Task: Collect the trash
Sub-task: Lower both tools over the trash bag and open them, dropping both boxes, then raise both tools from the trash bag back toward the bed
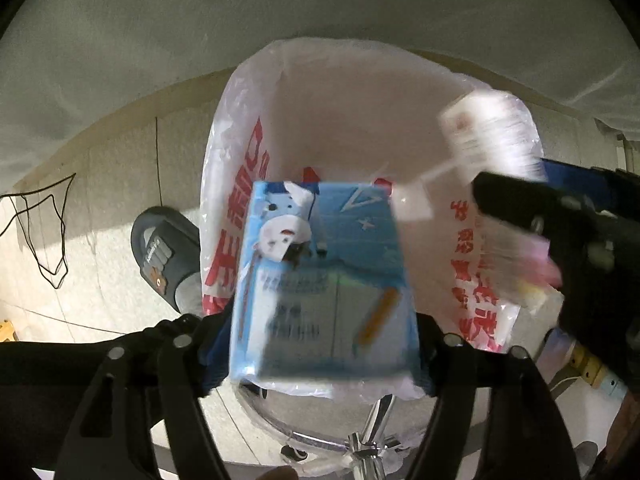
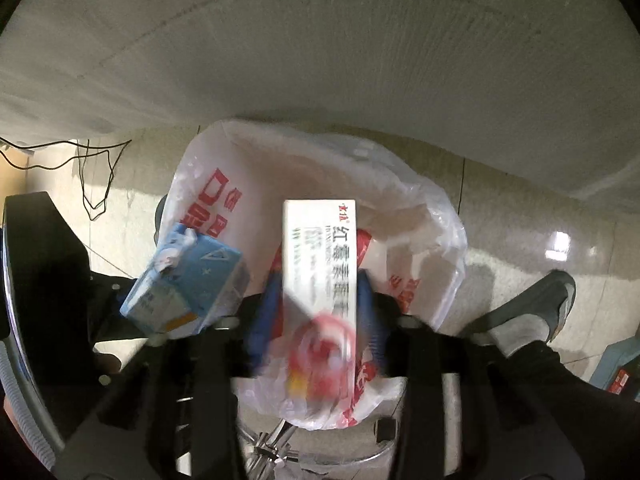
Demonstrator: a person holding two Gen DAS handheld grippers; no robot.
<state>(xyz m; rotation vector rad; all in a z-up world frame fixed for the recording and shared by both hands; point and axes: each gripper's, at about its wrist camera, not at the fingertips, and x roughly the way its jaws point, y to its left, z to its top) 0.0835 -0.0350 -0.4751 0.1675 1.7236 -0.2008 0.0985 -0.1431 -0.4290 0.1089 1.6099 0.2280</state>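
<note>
My left gripper (image 1: pixel 320 344) is shut on a blue milk carton (image 1: pixel 320 280) with a cartoon cow, held over the open mouth of a white plastic bag (image 1: pixel 352 120) with red lettering. My right gripper (image 2: pixel 320 304) is shut on a white box (image 2: pixel 320 256) with red and black print, also above the bag (image 2: pixel 420 220). In the left wrist view the right gripper (image 1: pixel 560 240) enters from the right with the blurred white box (image 1: pixel 488 132). In the right wrist view the blue carton (image 2: pixel 188 280) hangs at the left.
The bag lines a bin standing on a tiled floor (image 2: pixel 520 220) beside a pale wall (image 1: pixel 320 8). A dark shoe (image 1: pixel 164 248) is left of the bag, another shoe (image 2: pixel 548 304) right. Black cables (image 1: pixel 40 232) lie on the floor. A chrome chair base (image 1: pixel 360 448) is below.
</note>
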